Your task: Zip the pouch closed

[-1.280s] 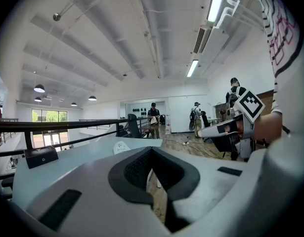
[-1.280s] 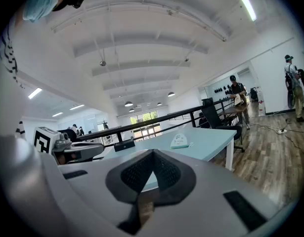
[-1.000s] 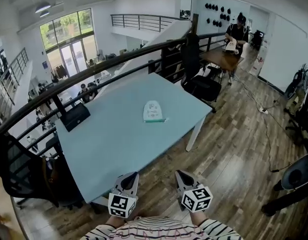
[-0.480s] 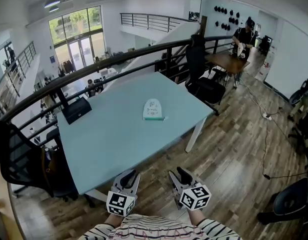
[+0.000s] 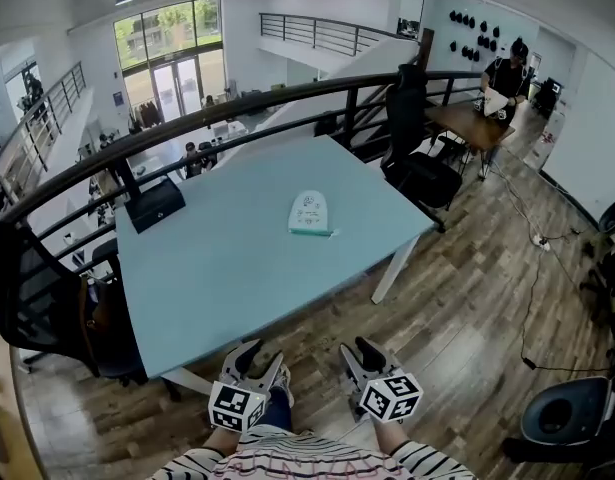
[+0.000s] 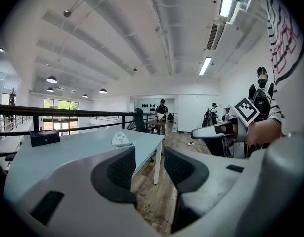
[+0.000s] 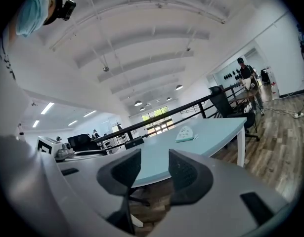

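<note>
1. Left gripper (image 5: 255, 358): the jaws are opening and already wide apart. In its own view (image 6: 149, 164) only floor and the table edge show in the gap, so it holds and touches nothing.
2. Right gripper (image 5: 359, 351): the jaws are also opening, with a clear gap. Its own view (image 7: 154, 167) shows nothing between the pads (just the table beyond).
3. Both grippers hang side by side short of the table's (image 5: 227, 268) near edge, over wood floor, pointing roughly level toward the table. They are well apart from the pouch.
4. The pouch (image 5: 308, 211) lies flat on the table top, toward the far right part, clear of every edge. It also shows small in the left gripper view (image 6: 121, 139) and the right gripper view (image 7: 184, 134).
5. Pouch axis: the long axis runs away from the person, nearly straight up in the head view. The rounded end points at the far railing (image 5: 287, 98), and the straight teal edge faces the person.
6. Whether the zip is open or shut is too small to tell.
7. A black box (image 5: 155, 204) sits at the table's far left, well apart from the pouch.
</note>
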